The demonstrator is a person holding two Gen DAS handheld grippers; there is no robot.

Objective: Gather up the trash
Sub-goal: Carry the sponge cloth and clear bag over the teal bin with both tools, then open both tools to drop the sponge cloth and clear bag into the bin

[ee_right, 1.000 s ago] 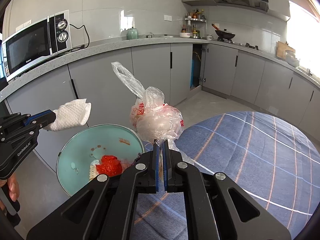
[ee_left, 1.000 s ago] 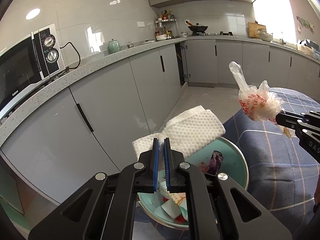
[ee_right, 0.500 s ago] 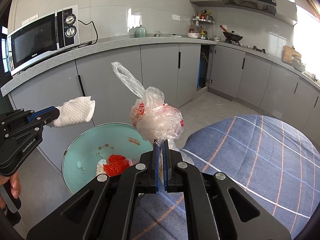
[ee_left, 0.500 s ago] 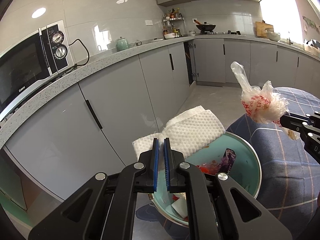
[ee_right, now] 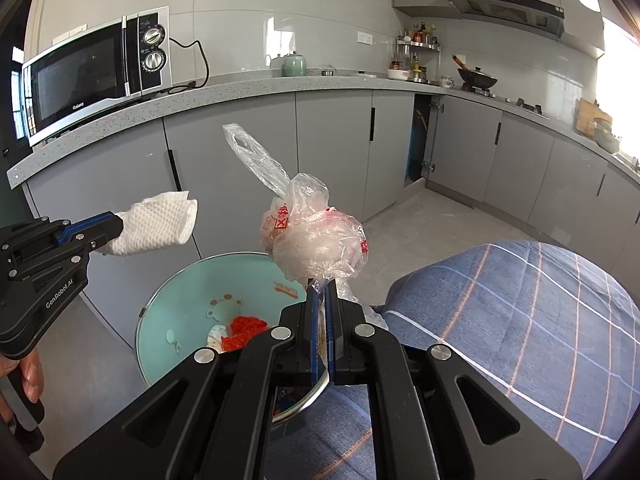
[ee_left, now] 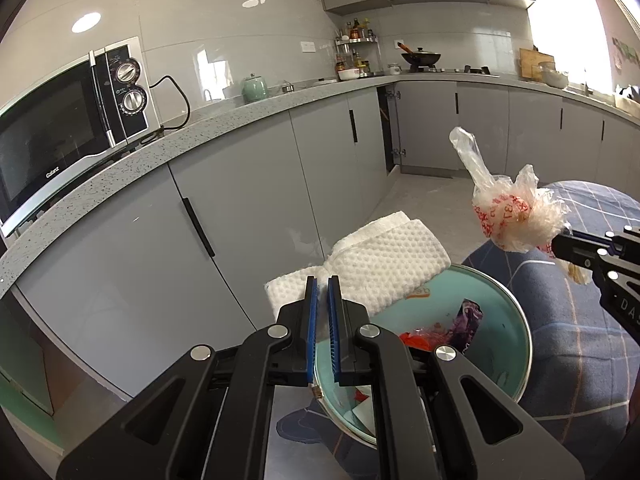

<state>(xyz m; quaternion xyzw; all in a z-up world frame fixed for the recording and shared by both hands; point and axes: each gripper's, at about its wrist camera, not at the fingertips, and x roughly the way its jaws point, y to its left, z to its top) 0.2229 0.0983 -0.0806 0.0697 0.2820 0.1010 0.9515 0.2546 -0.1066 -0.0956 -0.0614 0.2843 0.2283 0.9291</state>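
My left gripper is shut on a folded white paper towel, also seen from the side as paper towel in left gripper. My right gripper is shut on a crumpled clear plastic bag with red print; the bag appears at the right gripper in the left wrist view. Below both sits a round teal trash bin holding red wrappers and a purple wrapper. Towel and bag both hang above the bin.
Grey kitchen cabinets run behind the bin under a speckled counter with a microwave. A blue checked tablecloth covers the surface at the right. A hand grips the left tool's handle. One cabinet door stands ajar.
Both views have drifted a little, so the bin sits further right and lower in the left wrist view. Towel and bag remain gripped the same way.
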